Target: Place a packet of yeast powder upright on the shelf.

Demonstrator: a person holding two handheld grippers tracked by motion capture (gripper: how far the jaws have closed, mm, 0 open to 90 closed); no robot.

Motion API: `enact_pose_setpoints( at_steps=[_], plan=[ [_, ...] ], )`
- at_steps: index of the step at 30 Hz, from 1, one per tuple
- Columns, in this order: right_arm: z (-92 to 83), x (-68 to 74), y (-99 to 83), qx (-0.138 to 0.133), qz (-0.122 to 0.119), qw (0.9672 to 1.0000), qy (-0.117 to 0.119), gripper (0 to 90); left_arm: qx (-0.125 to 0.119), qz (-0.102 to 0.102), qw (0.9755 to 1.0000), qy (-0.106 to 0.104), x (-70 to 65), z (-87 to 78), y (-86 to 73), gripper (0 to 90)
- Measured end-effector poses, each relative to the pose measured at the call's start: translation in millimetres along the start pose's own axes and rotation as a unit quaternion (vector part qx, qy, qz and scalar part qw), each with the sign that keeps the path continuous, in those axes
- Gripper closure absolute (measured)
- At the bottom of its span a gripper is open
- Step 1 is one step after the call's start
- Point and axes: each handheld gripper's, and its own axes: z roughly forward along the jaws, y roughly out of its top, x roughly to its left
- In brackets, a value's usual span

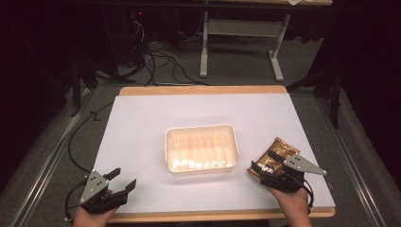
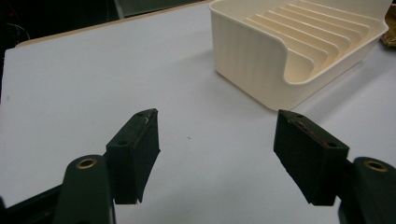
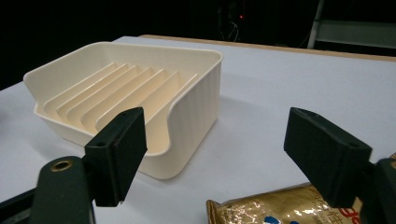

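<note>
Near the front right corner of the counter (image 1: 142,123) I hold my right hand-held gripper (image 1: 265,166) just above a gold foil packet (image 1: 279,150), its jaws spread wide with the packet's crinkled end lying below and between them; nothing is pinched yet, and I judge this spread is there so the jaws can come down on either side of the packet. At the front left corner my left hand-held gripper (image 1: 122,181) rests low over bare surface, jaws also spread and empty, aimed toward the middle, which looks to me like a waiting pose that keeps it out of the way. A cream plastic tray (image 1: 169,142) sits at the centre of the counter, well apart from the left hand-held gripper and near the packet, which lies just off its right side. Its floor is ribbed into a row of slots and it holds nothing, and one wall dips low, so I take it as the likely place for the packet. A white sheet covers the counter, leaving a wooden strip bare at the far edge. Beyond it the room is dark, with grey flooring, loose black cables (image 1: 161,61) and the pale legs of another table (image 1: 204,47).
</note>
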Motion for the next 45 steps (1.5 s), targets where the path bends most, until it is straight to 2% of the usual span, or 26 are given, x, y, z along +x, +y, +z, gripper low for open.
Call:
enact_pose_setpoints(
  at_steps=[8, 11, 14, 15, 16, 17, 19, 20, 21, 22, 23, 27, 28, 32, 33, 35, 37, 39, 41, 42, 43, 45],
  plan=[
    [-10.7, -0.5, -5.0, 0.005, -0.001, 1.0, -0.006, 28.7, -0.007, -0.005, 1.0, -0.005, 1.4, 8.1, 6.7, 31.7],
    [-18.5, -2.1, -9.5, 0.01, 0.01, 0.9998, -0.012, 30.4, -0.004, -0.005, 0.9999, -0.01, 1.9, 16.0, 10.1, 31.7],
    [-24.9, -3.9, -17.4, 0.037, 0.019, 0.9986, -0.032, 27.4, -0.006, -0.006, 0.9999, -0.013, 1.4, 21.1, 13.3, 31.8],
    [-24.9, -3.9, -17.4, 0.037, 0.019, 0.9986, -0.032, 27.4, -0.007, -0.004, 0.9999, -0.015, 0.9, 22.4, 14.5, 31.8],
    [-24.8, -4.7, -22.9, 0.059, 0.028, 0.9971, -0.037, 24.6, -0.008, -0.002, 0.9998, -0.016, 0.4, 24.1, 16.0, 31.8],
    [-24.5, -4.7, -24.8, 0.067, 0.032, 0.9965, -0.038, 24.0, -0.009, -0.003, 0.9998, -0.019, 0.4, 26.1, 17.6, 31.8],
    [-23.3, -4.8, -30.2, 0.089, 0.029, 0.9946, -0.043, 23.6, -0.013, -0.007, 0.9996, -0.023, 1.0, 29.9, 20.0, 31.8],
    [-23.3, -4.8, -30.2, 0.089, 0.029, 0.9946, -0.043, 23.6, -0.013, -0.007, 0.9996, -0.023, 1.0, 29.9, 20.0, 31.9],
    [-22.8, -4.7, -35.8, 0.109, 0.023, 0.9925, -0.049, 23.8, -0.015, -0.008, 0.9995, -0.025, 1.1, 31.7, 21.1, 32.0],
    [-22.8, -4.7, -35.8, 0.109, 0.023, 0.9925, -0.049, 23.8, -0.016, -0.008, 0.9995, -0.028, 1.0, 33.5, 22.3, 32.0],
    [-23.1, -5.4, -41.9, 0.127, 0.025, 0.9901, -0.054, 26.5, -0.016, -0.006, 0.9994, -0.029, 0.5, 35.6, 23.5, 31.9],
    [-22.0, -6.6, -48.9, 0.154, 0.026, 0.9859, -0.06, 34.6, -0.018, 0.0, 0.9991, -0.037, -2.0, 40.2, 26.9, 32.0],
    [-20.1, -9.9, -53.7, 0.17, 0.027, 0.9833, -0.059, 42.2, -0.019, 0.003, 0.9991, -0.039, -3.0, 41.3, 27.7, 32.0],
    [-17.9, -12.9, -57.1, 0.18, 0.032, 0.9811, -0.062, 47.3, -0.018, 0.006, 0.999, -0.04, -3.6, 41.7, 27.9, 32.0],
    [-16.2, -12.9, -58.3, 0.185, 0.03, 0.9802, -0.065, 52.0, -0.018, 0.005, 0.9991, -0.039, -3.1, 40.8, 27.7, 32.0],
    [-15.1, -12.8, -58.5, 0.187, 0.027, 0.9797, -0.066, 52.7, -0.019, 0.004, 0.9991, -0.038, -2.8, 40.4, 27.3, 32.0],
    [-11.5, -13.1, -59.2, 0.196, 0.021, 0.978, -0.068, 55.3, -0.018, 0.003, 0.9992, -0.037, -2.5, 39.9, 26.4, 32.1],
    [-9.1, -13.6, -58.6, 0.2, 0.014, 0.9771, -0.069, 62.0, -0.016, 0.005, 0.9992, -0.035, -2.4, 38.4, 25.4, 32.1],
    [-5.9, -13.4, -57.3, 0.208, 0.001, 0.9754, -0.073, 74.7, -0.015, 0.005, 0.9994, -0.031, -2.1, 35.1, 24.0, 32.1],
    [-5.9, -13.4, -57.3, 0.208, 0.001, 0.9754, -0.073, 74.7, -0.015, 0.005, 0.9994, -0.031, -2.1, 35.1, 24.0, 32.1],
    [-4.8, -13.5, -56.4, 0.211, -0.004, 0.9754, -0.064, 83.0, -0.015, 0.004, 0.9995, -0.029, -1.7, 33.1, 22.9, 32.1],
    [-0.6, -8.8, -54.0, 0.213, -0.023, 0.9754, -0.05, 88.6, -0.015, -0.001, 0.9996, -0.023, -0.3, 30.5, 21.1, 32.2]
  ],
)
